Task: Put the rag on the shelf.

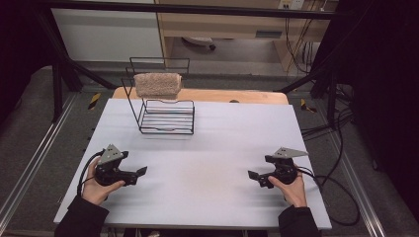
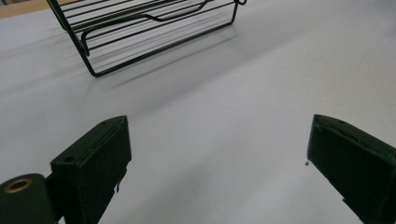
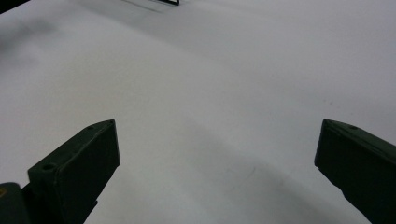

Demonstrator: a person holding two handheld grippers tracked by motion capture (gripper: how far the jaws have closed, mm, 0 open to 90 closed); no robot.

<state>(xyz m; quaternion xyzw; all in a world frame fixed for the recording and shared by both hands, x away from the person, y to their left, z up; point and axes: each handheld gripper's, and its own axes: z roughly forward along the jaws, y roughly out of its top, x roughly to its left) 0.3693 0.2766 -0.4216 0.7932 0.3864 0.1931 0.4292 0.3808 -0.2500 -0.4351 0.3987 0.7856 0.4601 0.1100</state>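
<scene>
Towel on the wire rack, both grippers idle and wide apart

A folded beige towel (image 1: 158,84) sits on the upper tier of a black wire rack (image 1: 165,118) at the far side of the desk (image 1: 207,163), well apart from both hands. The left gripper (image 1: 141,172) and right gripper (image 1: 253,175) rest low with jaws spread, holding nothing. The rack looks light; a careless pull on the towel could probably tip or drag it.
</scene>
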